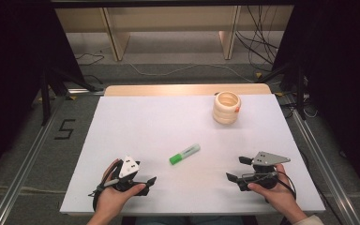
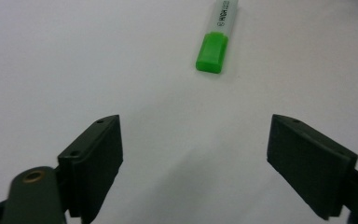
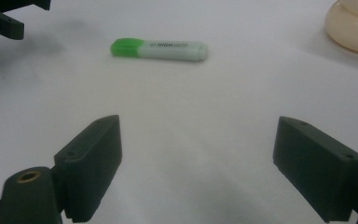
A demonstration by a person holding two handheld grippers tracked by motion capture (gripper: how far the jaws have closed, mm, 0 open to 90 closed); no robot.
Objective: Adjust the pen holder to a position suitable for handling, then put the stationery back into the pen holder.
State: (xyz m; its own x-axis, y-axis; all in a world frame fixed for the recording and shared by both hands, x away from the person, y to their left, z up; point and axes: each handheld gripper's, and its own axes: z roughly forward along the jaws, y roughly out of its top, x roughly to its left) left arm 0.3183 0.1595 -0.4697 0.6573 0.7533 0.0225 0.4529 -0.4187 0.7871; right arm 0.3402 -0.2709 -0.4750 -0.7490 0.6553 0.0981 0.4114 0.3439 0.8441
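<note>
The green highlighter (image 1: 184, 153) lies flat on the white surface (image 1: 136, 122), between and ahead of both hand-held grippers, apart from each. Pinch its rounded barrel off-centre and it could roll or skid away from you. Your left hand-held gripper (image 2: 196, 154) and right hand-held gripper (image 3: 198, 158) both gape, holding nothing.
</note>
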